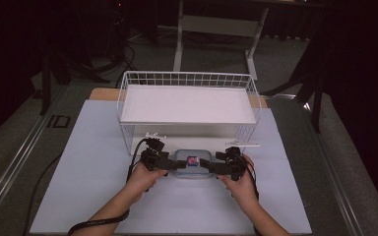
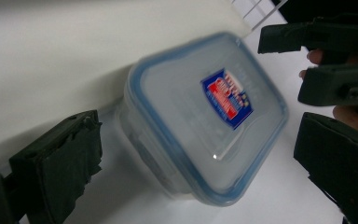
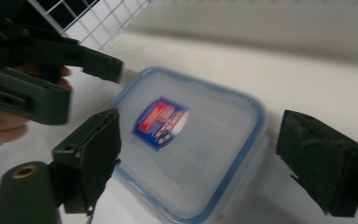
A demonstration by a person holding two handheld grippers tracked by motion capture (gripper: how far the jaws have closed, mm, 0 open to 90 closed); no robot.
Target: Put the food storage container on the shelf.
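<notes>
A clear plastic container [image 1: 192,163] with a blue-rimmed lid and a red and blue label lies on the white mat, just in front of the wire shelf. My left gripper [image 1: 173,165] reaches it from the left and my right gripper [image 1: 205,165] from the right. In the left gripper view the container [image 2: 205,116] lies between the wide-apart jaws of the left gripper [image 2: 200,140], which is open. In the right gripper view the right gripper [image 3: 200,140] is open astride the container [image 3: 191,140], its jaws apart from the walls. The lid is on.
A white wire shelf rack [image 1: 188,104] stands behind the container, with a white upper deck and a low space under it. The white mat [image 1: 93,162] covers the table, with bare room left, right and in front. A cable [image 1: 44,182] trails off the left side.
</notes>
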